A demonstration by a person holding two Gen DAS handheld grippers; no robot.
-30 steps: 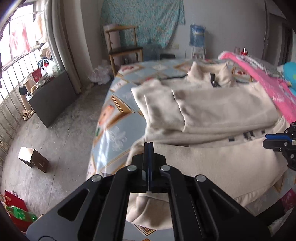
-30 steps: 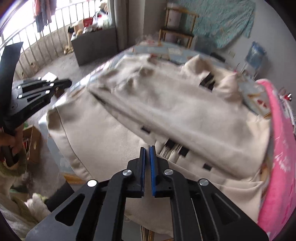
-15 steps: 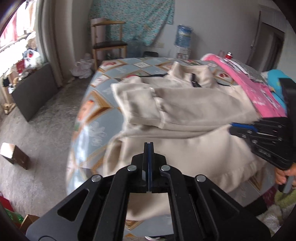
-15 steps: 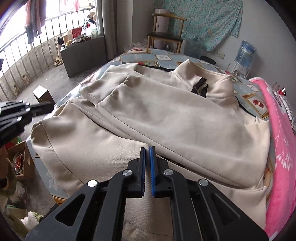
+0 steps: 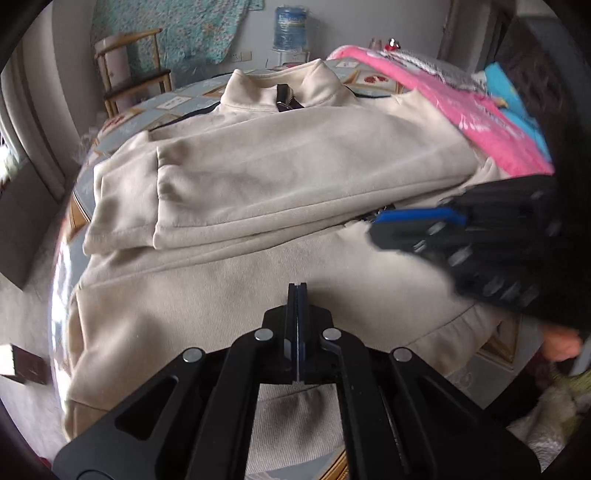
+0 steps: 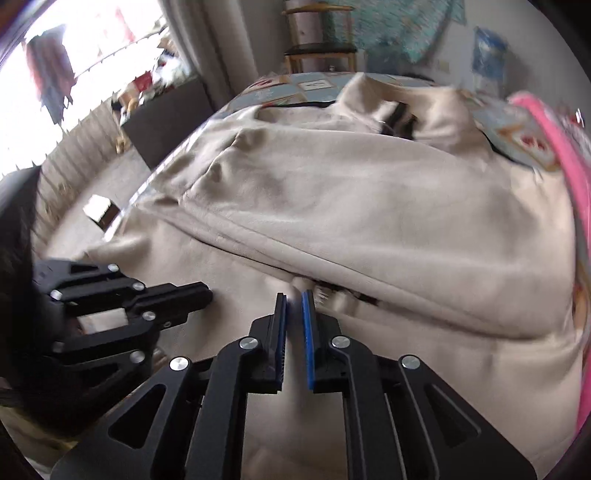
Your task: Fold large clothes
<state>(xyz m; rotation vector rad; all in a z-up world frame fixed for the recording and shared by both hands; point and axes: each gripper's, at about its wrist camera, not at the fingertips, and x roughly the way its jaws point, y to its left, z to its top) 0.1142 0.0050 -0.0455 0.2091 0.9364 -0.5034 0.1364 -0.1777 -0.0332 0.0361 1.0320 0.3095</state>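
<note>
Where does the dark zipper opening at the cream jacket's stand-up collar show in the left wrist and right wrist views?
Left wrist view: the dark zipper opening sits top centre, between the collar halves of the cream fleece jacket.
Right wrist view: it shows blurred at upper right of centre.
Shared landmark: the wooden chair by the turquoise patterned wall cloth.

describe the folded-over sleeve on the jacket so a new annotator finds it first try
Start at the bed with the tile-print cover; the big cream jacket lies across it, collar at the far end. The sleeve is the long band folded across the chest, cuff toward the window side. It alone sits as a raised top layer.
</note>
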